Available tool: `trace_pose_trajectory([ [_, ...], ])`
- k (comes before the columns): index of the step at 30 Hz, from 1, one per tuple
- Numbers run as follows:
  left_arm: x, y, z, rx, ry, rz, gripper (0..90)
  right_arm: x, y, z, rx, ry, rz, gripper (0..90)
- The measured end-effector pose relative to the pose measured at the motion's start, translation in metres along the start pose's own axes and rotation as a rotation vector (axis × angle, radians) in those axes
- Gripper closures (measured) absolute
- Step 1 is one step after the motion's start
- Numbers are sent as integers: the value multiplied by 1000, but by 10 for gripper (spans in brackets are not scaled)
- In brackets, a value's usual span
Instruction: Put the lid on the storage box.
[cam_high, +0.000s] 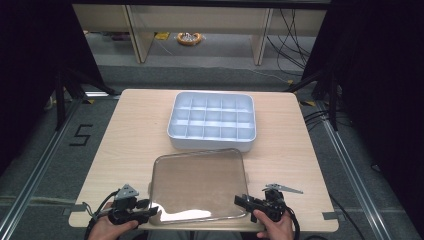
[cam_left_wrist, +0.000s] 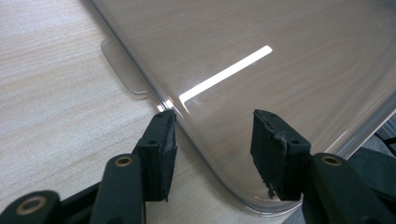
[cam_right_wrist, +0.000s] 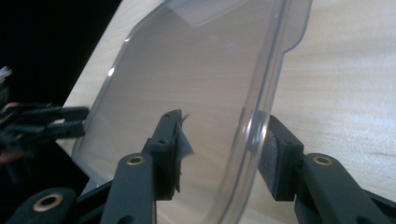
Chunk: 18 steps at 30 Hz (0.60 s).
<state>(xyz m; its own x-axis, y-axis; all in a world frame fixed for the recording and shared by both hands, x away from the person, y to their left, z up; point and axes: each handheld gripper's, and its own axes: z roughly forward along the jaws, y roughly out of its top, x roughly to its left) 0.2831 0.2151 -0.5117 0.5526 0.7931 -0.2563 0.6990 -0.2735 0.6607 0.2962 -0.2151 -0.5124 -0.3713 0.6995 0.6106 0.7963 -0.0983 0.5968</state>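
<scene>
A clear plastic lid (cam_high: 200, 185) lies on the wooden table (cam_high: 125, 145) near its front edge, just in front of a white compartment tray (cam_high: 212, 120). My left gripper (cam_high: 151, 210) is at the lid's near left corner. It is open, with the lid's rim (cam_left_wrist: 280, 60) running between its jaws (cam_left_wrist: 215, 144). At the near right corner my right gripper (cam_high: 241, 202) is open too, one jaw over the lid (cam_right_wrist: 187, 70) and one outside its rim (cam_right_wrist: 222, 149). Neither pair of jaws presses the plastic.
The tray has several bare compartments and stands mid-table toward the back. A small tab (cam_left_wrist: 123, 70) sticks out from the lid's left side. Beyond the table are a grey floor, desk legs and cables. The left gripper (cam_right_wrist: 56, 121) also appears across the lid in the right gripper view.
</scene>
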Motion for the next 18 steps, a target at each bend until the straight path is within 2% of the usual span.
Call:
trace_pose_trajectory([
  [1, 0, 0, 0, 0, 0, 0, 473, 0, 0, 0, 0, 0, 0, 564],
  [3, -1, 0, 1, 4, 8, 18, 437, 1, -1, -5, 12, 31, -38, 575],
  [4, -1, 0, 1, 4, 8, 18, 425, 2, -2, -7, 10, 40, -58, 579],
  [6, -1, 0, 1, 6, 0, 8, 418, 3, -2, -9, 6, 59, -65, 585],
  [7, 0, 0, 1, 6, -11, 5, 404, 2, -2, -11, -11, 75, -117, 592],
  [10, 0, 0, 1, 2, -14, 4, 365, 4, 0, -14, -4, 88, -153, 603],
  [15, 2, 1, 2, -16, -20, -28, 328, 4, 2, -14, -8, 101, -184, 619],
  [16, 3, 1, 1, -10, -22, -30, 320, 7, 2, -17, 15, 145, -155, 623],
  [17, 3, 1, 2, -23, -32, -47, 320, 7, 2, -17, 15, 145, -155, 623],
  [18, 5, 2, 1, -9, -30, -42, 312, 6, 2, -17, 7, 146, -172, 625],
])
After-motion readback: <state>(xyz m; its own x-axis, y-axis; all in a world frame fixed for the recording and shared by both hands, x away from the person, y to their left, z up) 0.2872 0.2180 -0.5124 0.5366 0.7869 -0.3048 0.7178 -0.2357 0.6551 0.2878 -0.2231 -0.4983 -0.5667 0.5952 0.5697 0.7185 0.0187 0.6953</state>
